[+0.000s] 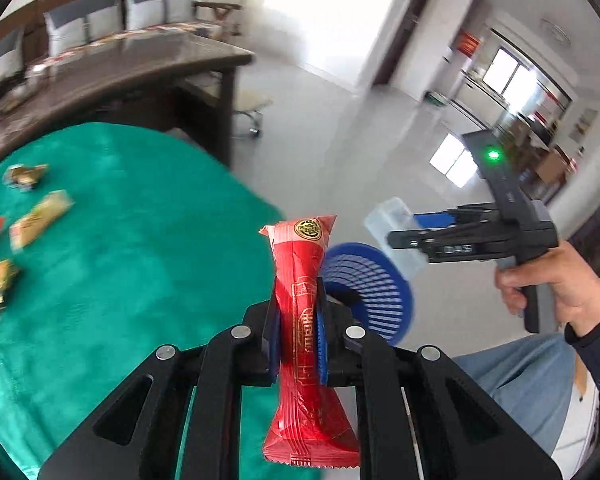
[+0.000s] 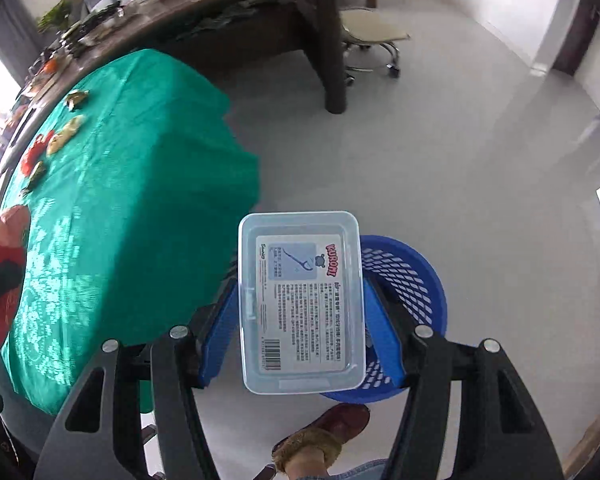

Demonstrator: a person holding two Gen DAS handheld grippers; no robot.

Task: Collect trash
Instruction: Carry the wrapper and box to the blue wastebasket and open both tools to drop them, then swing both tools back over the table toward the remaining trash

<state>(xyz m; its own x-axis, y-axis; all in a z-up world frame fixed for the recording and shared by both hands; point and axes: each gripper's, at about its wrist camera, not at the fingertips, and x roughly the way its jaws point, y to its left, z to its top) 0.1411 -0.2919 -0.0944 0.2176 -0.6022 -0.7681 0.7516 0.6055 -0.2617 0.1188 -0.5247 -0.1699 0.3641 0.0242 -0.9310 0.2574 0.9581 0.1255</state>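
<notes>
My left gripper is shut on a long red snack wrapper, held upright past the table's edge. A blue mesh waste basket stands on the floor just behind and right of it. My right gripper is shut on a clear plastic box with a printed label, held over the near left rim of the blue basket. In the left wrist view the right gripper hangs above the basket with the clear box. Several wrappers lie on the green tablecloth.
The green cloth table fills the left side. A dark wooden desk and a wheeled stool stand behind it. Grey floor stretches to the right. A person's slippered foot is by the basket.
</notes>
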